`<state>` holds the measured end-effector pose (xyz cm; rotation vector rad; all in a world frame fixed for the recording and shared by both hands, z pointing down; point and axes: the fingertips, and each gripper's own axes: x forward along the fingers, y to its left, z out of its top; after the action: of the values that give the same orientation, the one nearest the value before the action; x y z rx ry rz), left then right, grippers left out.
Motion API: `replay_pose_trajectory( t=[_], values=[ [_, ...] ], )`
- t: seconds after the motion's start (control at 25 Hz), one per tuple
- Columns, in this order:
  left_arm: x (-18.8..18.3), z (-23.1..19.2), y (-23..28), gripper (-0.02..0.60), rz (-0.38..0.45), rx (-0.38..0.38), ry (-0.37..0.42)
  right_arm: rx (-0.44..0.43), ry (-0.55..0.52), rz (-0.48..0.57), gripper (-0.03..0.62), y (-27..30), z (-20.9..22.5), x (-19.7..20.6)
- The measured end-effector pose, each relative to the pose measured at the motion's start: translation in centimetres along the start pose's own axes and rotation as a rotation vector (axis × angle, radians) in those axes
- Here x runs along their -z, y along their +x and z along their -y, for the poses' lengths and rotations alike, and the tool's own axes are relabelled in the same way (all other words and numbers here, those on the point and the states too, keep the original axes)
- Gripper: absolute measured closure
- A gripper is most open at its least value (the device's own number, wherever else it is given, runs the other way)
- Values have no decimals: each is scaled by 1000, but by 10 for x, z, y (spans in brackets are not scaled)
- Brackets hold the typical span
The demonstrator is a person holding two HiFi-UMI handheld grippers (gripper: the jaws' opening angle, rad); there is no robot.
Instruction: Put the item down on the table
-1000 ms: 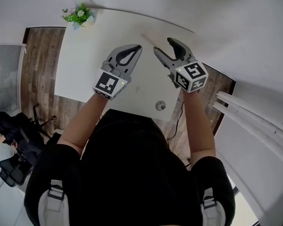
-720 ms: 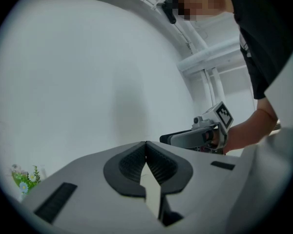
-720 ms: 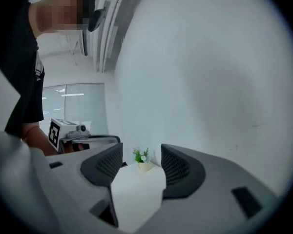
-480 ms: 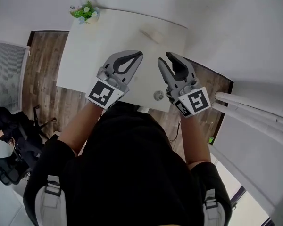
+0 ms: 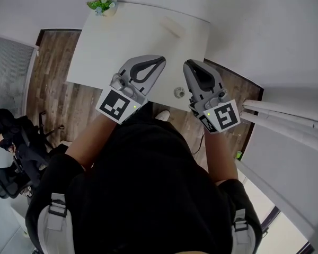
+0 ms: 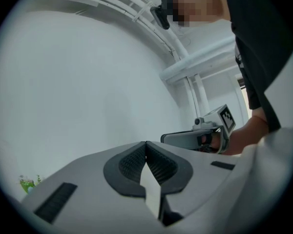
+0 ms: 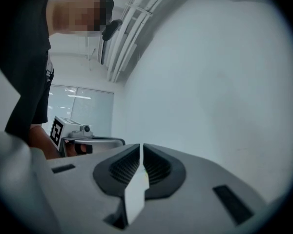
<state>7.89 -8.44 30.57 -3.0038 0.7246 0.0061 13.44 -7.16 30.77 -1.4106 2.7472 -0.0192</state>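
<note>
1. Left gripper is hanging over the near part of the white table. Its jaws are pressing together at the tips, with nothing between them.
2. Right gripper is hovering just beside it, above the table's near right corner. Its jaws are closing, with only a thin slit showing and nothing in it.
3. Pale oblong item is lying flat on the table toward the far right side, well apart from both grippers.
4. Small potted plant is standing at the far left corner.
5. Small round grey thing is sitting by the near edge, between the two grippers.
</note>
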Motion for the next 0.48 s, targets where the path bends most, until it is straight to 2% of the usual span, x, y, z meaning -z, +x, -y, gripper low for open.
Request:
replay_pose_trajectory(
  t=[0.16,0.32,0.48],
  values=[
    [-8,7,-14,587,9,-12,-4,-7,-4,-2,591,-9,-17,-4],
    [-16,0,-38,587,16,8,-8,4,-27,-8,591,0,-42,-13],
    [-12,-3,-48,587,4,25,-16,35,-42,-14,591,1,-48,-15]
  ],
)
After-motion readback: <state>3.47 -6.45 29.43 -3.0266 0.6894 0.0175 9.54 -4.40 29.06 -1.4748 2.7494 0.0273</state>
